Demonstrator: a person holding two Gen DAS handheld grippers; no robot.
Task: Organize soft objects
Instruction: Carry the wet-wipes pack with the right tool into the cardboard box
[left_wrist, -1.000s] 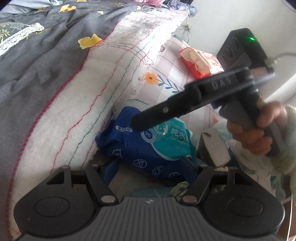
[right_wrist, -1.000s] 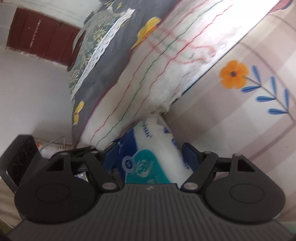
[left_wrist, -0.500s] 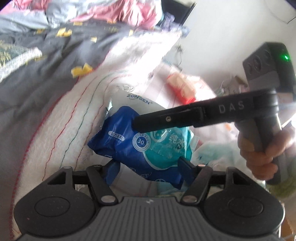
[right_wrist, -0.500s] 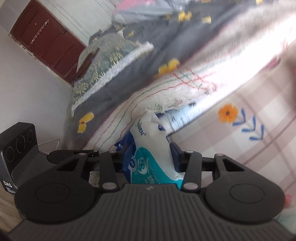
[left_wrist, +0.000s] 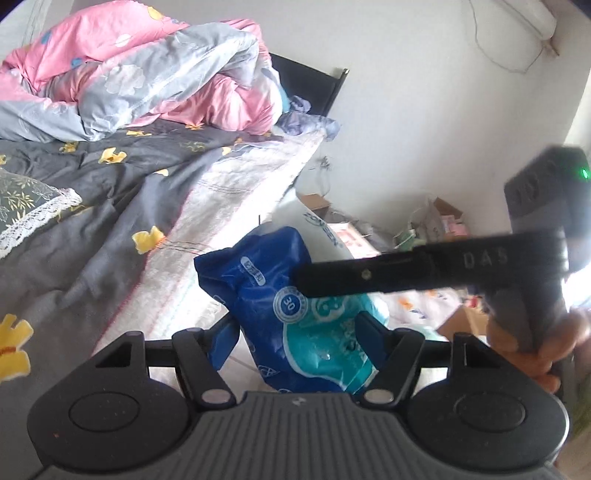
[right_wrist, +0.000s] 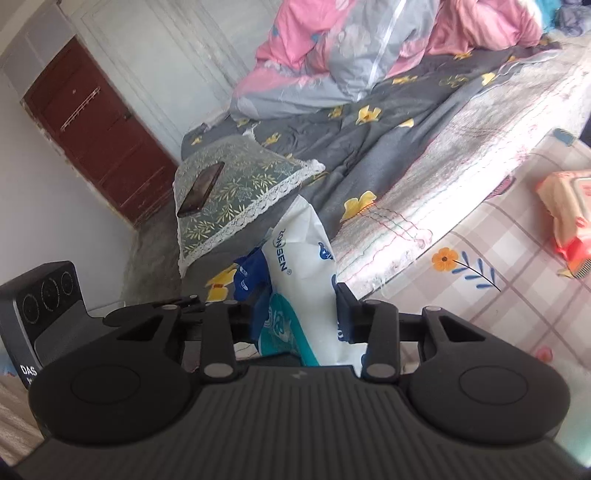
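Note:
A soft diaper pack (left_wrist: 295, 325), blue and teal with a white side (right_wrist: 303, 258), hangs in the air beside the bed. My left gripper (left_wrist: 299, 334) is shut on its lower, wide part, one finger on each side. My right gripper (right_wrist: 303, 314) pinches the pack's white end; its jaws are closing, with the pack squeezed narrow between the pads. In the left wrist view the right gripper's fingertips (left_wrist: 306, 280) reach across the pack from the right, and a person's hand (left_wrist: 535, 350) holds its handle. The left gripper's body (right_wrist: 44, 306) shows at the left edge of the right wrist view.
The bed's grey flowered quilt (left_wrist: 92, 206) lies left, with a pink and grey duvet heap (left_wrist: 147, 74) behind. A phone (right_wrist: 201, 188) rests on a lace-edged pillow (right_wrist: 240, 192). An orange wipes pack (right_wrist: 569, 206) lies on the checked sheet (right_wrist: 498, 295). Boxes and clutter (left_wrist: 439, 221) line the far wall.
Both grippers have risen with the pack, from low beside the mattress to above the bed's level. The right jaws have narrowed onto the pack's white end.

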